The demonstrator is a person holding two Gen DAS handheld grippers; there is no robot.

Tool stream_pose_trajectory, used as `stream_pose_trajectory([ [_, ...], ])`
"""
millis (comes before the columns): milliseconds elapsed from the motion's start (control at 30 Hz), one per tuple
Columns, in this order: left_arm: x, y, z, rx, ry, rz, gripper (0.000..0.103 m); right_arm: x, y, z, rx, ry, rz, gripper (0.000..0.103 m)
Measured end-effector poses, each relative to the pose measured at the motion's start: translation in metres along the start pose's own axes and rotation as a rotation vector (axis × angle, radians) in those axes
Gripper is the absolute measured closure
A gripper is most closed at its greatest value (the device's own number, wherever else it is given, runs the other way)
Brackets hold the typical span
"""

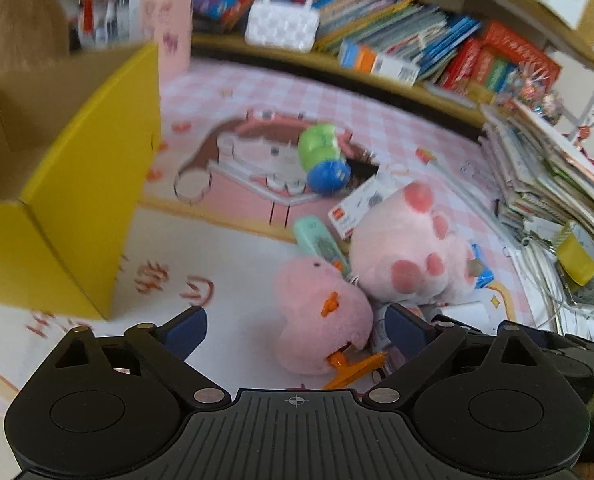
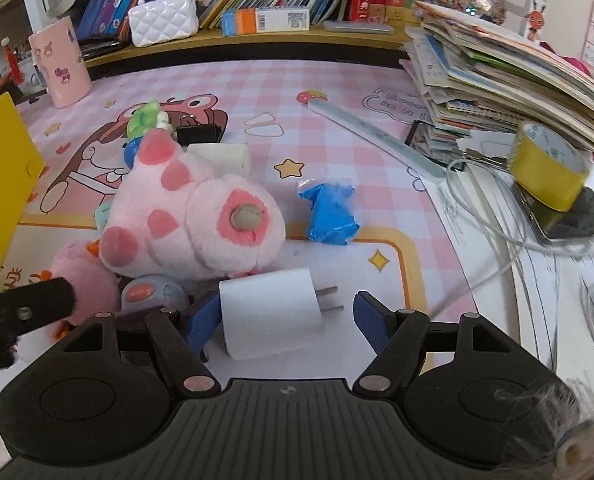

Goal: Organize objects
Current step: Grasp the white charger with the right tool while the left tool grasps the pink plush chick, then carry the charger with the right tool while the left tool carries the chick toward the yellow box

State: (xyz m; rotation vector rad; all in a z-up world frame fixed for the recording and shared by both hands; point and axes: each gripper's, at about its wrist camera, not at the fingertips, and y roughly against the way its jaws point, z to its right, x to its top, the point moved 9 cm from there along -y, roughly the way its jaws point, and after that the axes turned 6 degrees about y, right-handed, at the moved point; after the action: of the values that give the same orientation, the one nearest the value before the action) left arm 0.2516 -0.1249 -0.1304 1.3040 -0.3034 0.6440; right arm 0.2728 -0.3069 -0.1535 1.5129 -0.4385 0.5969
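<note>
My left gripper [image 1: 297, 328] is open, its blue pads on either side of a small pink plush chick [image 1: 323, 316] with orange beak and feet. A big pink paw plush [image 1: 409, 248] lies just beyond, with a mint toy phone [image 1: 321, 244] and a green-and-blue plush [image 1: 323, 158] behind. An open yellow cardboard box [image 1: 77, 184] stands at left. My right gripper [image 2: 285, 316] is open around a white plug charger [image 2: 271, 312] lying on the mat. The paw plush [image 2: 189, 220] and a blue crumpled bag [image 2: 331, 214] lie ahead.
A pink checked desk mat [image 2: 337, 92] covers the desk. A stack of books [image 2: 497, 76], a yellow tape roll [image 2: 545, 168], a phone and white cables crowd the right. A shelf of books, a white purse [image 2: 163, 20] and a pink cup [image 2: 61, 68] stand at the back.
</note>
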Motion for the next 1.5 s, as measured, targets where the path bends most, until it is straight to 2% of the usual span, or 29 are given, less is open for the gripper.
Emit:
stream_pose_trajectory([
  [100,0.0,-0.014,0.001,0.005,0.01,-0.027,0.012,-0.002,-0.008,0.001,0.017,0.007,-0.029,0.034],
  [200,0.0,-0.023,0.004,0.01,0.013,-0.046,0.022,0.0,-0.01,0.0,0.028,0.02,-0.028,0.039],
  [233,-0.001,-0.026,0.004,0.005,0.02,-0.059,0.034,0.0,-0.011,-0.001,0.029,0.027,-0.028,0.039],
  [267,-0.002,-0.027,0.004,-0.001,0.026,-0.07,0.052,0.001,-0.011,-0.001,0.031,0.029,-0.028,0.039],
  [400,-0.003,-0.024,0.003,-0.014,0.041,-0.079,0.053,0.003,-0.007,0.002,0.026,0.023,-0.014,0.039],
  [700,0.007,0.016,0.003,-0.061,0.004,0.027,0.053,0.019,0.035,0.016,-0.073,-0.034,0.134,0.039],
  [900,-0.001,0.04,-0.001,-0.117,-0.039,0.064,0.053,0.005,0.062,0.006,-0.094,-0.051,0.16,0.039],
  [1133,-0.012,0.065,-0.031,-0.15,-0.05,0.078,0.053,-0.015,0.09,-0.031,-0.101,-0.046,0.16,0.039],
  [1300,-0.017,0.087,-0.078,-0.136,-0.025,0.086,0.053,-0.029,0.106,-0.076,-0.074,-0.039,0.147,0.039],
  [1500,-0.023,0.118,-0.145,-0.095,0.038,0.102,0.053,-0.048,0.121,-0.147,0.0,0.022,0.119,0.039],
])
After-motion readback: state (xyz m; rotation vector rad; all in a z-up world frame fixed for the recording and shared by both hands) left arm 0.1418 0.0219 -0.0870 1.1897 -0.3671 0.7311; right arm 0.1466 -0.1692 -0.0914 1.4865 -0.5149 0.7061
